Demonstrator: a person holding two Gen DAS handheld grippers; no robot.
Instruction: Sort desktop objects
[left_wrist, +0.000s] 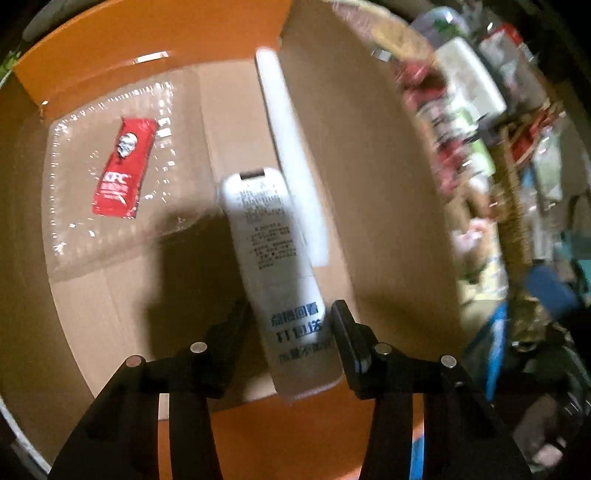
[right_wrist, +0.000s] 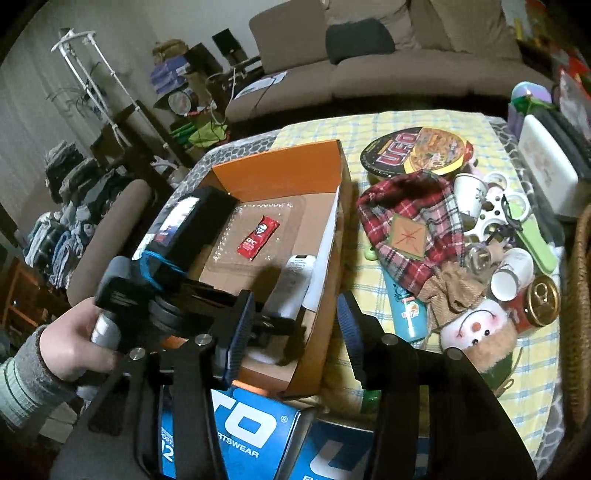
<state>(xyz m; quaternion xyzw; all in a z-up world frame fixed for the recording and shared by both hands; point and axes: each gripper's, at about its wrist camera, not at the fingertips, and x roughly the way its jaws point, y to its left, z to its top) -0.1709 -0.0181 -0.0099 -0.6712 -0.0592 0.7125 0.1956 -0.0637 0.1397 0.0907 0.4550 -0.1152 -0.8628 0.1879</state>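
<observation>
box: the orange cardboard box (right_wrist: 325, 236) is my landmark for everything here. It sits open-topped on the checked tablecloth (right_wrist: 480, 129), and the left rig is reaching down into it.

white remote: the white remote (left_wrist: 273, 258) lies inside the box along its right wall, long axis running straight away from my left gripper (left_wrist: 291, 343). Near end sits right between the jaws, far end points at the box's back wall.

left gripper: jaws part-way in around the remote's near end. The right pad looks like it's touching the remote's edge, but there's a dark gap on the left side, so I'd call it not clamped. Motion blur doesn't help.

white strip: a long white strip (left_wrist: 288, 147) stands against the box's right wall, just beside the remote and touching it from what I can see. Tight on that side.

plastic tray: clear plastic tray (left_wrist: 110, 177) on the box floor, left of the remote, with a red KFC sachet (left_wrist: 123, 168) on it. Well apart from the remote, bare cardboard between.

right gripper: my right gripper (right_wrist: 295, 332) hovers over the box's near corner, jaws apart, nothing in them. Left hand is clearly the nearer one.

room: I reckon the free way out of the box is up or leftward; the right wall blocks everything else.
</observation>
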